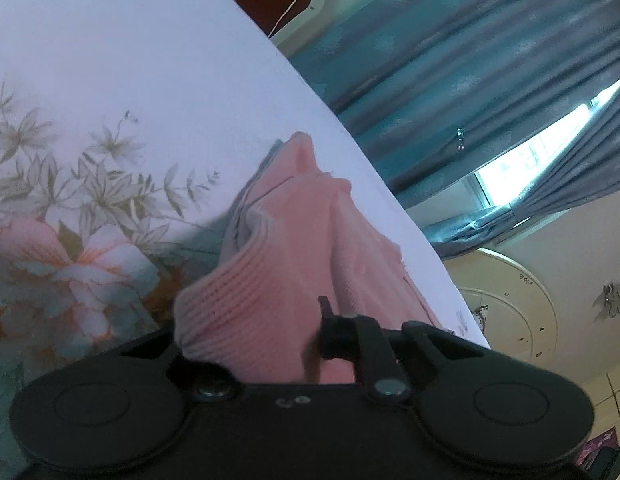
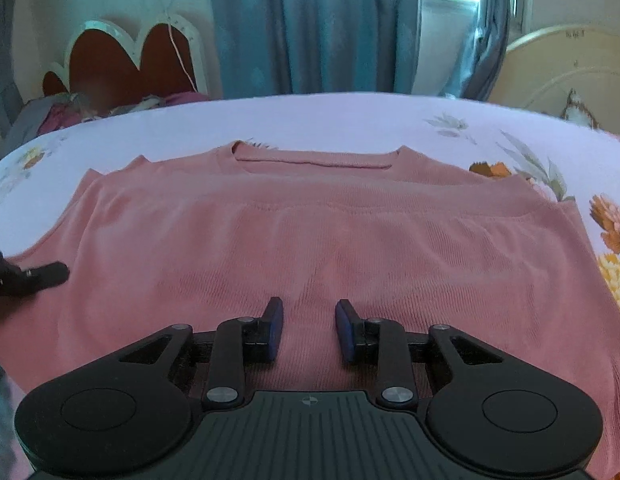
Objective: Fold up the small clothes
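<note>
A pink knit top lies spread flat on the floral bedsheet, collar at the far side, its lower part folded up over the chest. My right gripper is open and empty just above the near middle of the cloth. My left gripper is shut on a bunched ribbed edge of the pink top and lifts it; only one finger shows past the cloth. Its tip also shows at the left edge of the right wrist view, at the top's left side.
A red headboard with white trim and a pile of clothes stand at the far left. Blue curtains hang behind the bed. A round cream panel is at the far right.
</note>
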